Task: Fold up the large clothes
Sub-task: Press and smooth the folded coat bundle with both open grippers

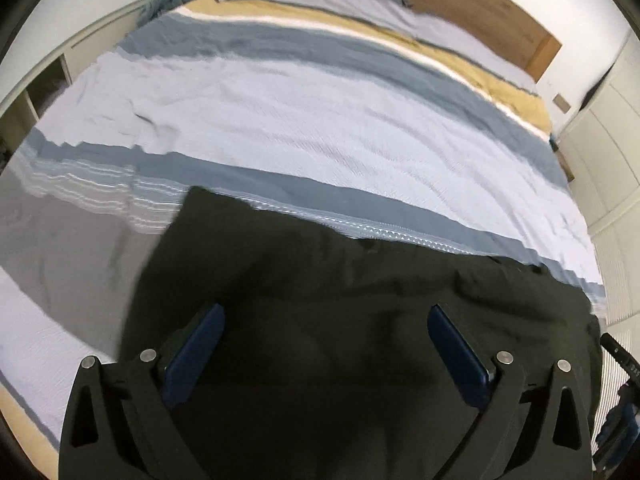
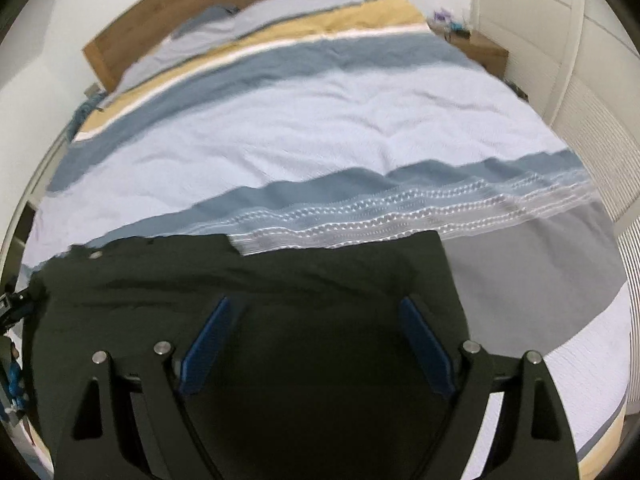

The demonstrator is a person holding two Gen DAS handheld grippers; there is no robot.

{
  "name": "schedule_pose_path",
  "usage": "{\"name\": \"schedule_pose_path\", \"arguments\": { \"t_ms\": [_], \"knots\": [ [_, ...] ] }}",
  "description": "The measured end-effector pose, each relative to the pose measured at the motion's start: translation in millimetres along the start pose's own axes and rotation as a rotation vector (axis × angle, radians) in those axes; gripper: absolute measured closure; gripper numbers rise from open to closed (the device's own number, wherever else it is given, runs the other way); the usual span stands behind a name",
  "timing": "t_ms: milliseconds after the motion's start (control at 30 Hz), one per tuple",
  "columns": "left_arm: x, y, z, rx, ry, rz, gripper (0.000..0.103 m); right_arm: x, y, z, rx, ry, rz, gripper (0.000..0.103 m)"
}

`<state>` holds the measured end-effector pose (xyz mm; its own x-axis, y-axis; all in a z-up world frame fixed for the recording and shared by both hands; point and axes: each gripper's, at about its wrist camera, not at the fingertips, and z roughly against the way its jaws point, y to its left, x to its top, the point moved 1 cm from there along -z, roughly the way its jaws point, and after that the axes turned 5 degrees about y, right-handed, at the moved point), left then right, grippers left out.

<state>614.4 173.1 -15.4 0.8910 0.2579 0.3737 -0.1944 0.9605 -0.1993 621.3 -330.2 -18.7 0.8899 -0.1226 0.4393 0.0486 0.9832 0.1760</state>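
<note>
A large dark garment (image 1: 360,300) lies spread across the near end of the bed, and in the right wrist view the same dark garment (image 2: 280,276) fills the lower half. My left gripper (image 1: 324,318) hangs over the garment's left part with its blue pads (image 1: 200,352) wide apart and only flat cloth beneath them. Over the right part, my right gripper (image 2: 316,306) stands open too, its blue pads (image 2: 428,344) clear of the cloth. The garment's near edge is hidden under both grippers.
The bed cover (image 1: 300,112) has white, blue, yellow and grey stripes. A wooden headboard (image 2: 132,28) stands at the far end. A nightstand (image 2: 480,50) and white wardrobe doors (image 2: 540,40) are on the right, low shelves (image 1: 40,92) on the left.
</note>
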Motion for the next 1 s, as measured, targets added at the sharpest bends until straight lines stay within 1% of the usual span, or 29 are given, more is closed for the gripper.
{"name": "schedule_pose_path", "arguments": {
  "t_ms": [100,167,200,267,333,400,500,600,667,700,800,900,1000],
  "knots": [
    [-18.5,8.0,16.9,-0.005,-0.011,-0.015,0.002,-16.3,18.9,22.7,0.035,-0.021,0.045,0.017],
    [-34.1,10.9,20.5,0.019,-0.013,-0.037,0.002,-27.4,32.1,31.1,0.067,-0.025,0.070,0.017],
    [-36.1,9.8,17.3,0.025,-0.009,-0.041,0.002,-34.0,41.1,34.0,0.081,-0.024,0.082,0.017],
    [-45.3,11.7,8.1,0.028,0.013,-0.042,0.002,-45.6,56.1,34.6,0.099,-0.024,0.107,0.017],
    [-54.8,18.3,-0.5,0.051,0.031,-0.037,0.002,-57.4,70.3,30.8,0.102,-0.016,0.139,0.017],
    [-62.0,21.6,-5.8,0.064,0.034,-0.030,0.002,-67.9,79.4,17.4,0.093,0.019,0.161,0.017],
    [-69.7,21.9,-5.7,0.088,0.032,-0.041,0.002,-75.3,75.7,-0.4,0.070,0.038,0.168,0.017],
    [-75.6,17.8,0.1,0.107,0.020,-0.059,0.002,-75.0,58.6,-8.8,0.048,0.052,0.118,0.017],
    [-81.6,14.0,5.7,0.122,0.010,-0.078,0.002,-74.9,51.6,-7.5,0.013,0.051,0.107,0.017],
    [-83.1,13.1,6.7,0.124,0.006,-0.084,0.002,-74.1,47.0,-5.9,-0.020,0.052,0.108,0.017],
    [-90.8,7.3,16.2,0.120,-0.008,-0.101,0.002,-73.7,36.8,2.6,-0.075,0.053,0.097,0.017],
    [-97.4,0.1,27.0,0.113,-0.025,-0.121,0.003,-77.6,29.5,17.6,-0.067,0.038,0.084,0.017],
    [-103.3,-7.3,35.7,0.093,-0.032,-0.136,0.003,-87.1,37.6,34.1,-0.040,0.024,0.104,0.017]
  ]
}}
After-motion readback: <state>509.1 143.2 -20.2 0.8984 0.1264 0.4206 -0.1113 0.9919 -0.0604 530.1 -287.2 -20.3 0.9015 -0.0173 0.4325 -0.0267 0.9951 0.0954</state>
